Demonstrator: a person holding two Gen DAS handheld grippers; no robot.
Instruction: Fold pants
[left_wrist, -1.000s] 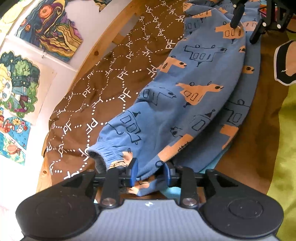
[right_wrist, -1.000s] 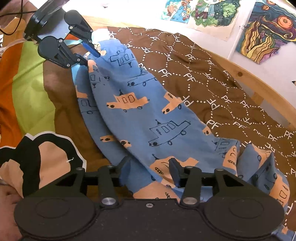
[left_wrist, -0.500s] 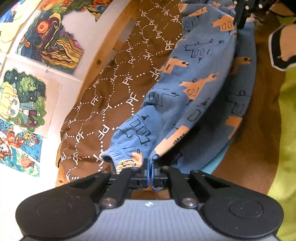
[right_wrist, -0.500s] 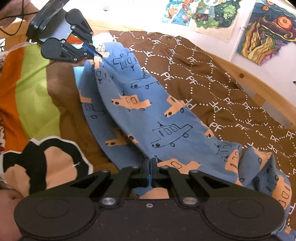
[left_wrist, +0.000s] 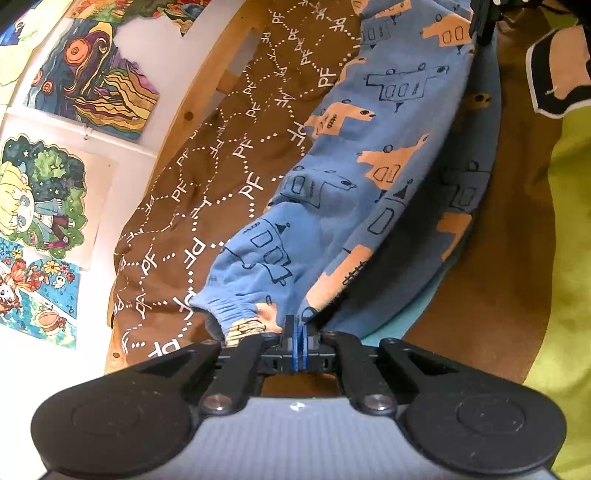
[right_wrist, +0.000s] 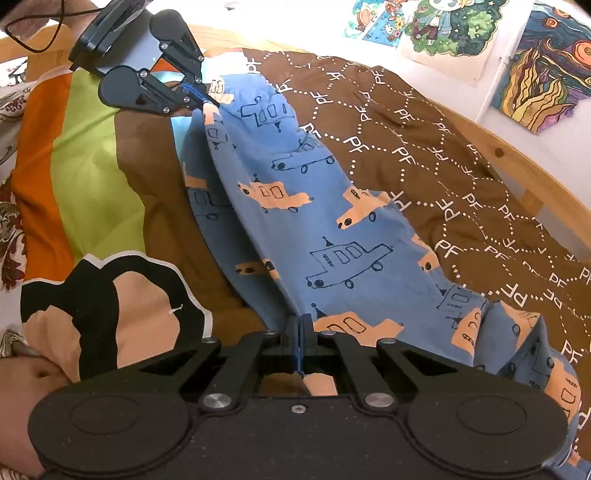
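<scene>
Blue pants printed with orange and outlined vehicles lie lengthwise on a bed. My left gripper is shut on the fabric edge beside the elastic leg cuff. In the right wrist view the left gripper shows at the top left, pinching the far end of the pants. My right gripper is shut on the pants' edge near the bunched waist end. It appears at the top right of the left wrist view, right gripper. The pinched edge rises as a ridge between the two grippers.
A brown blanket with white dotted hexagons lies under the pants, against a wooden bed rail and a wall with drawings. A green and orange striped cover lies on the other side. A hand shows at lower left.
Both grippers stood open around the pants' edge a second ago and have shut on it. The pinched edge has lifted slightly into a ridge between them.
</scene>
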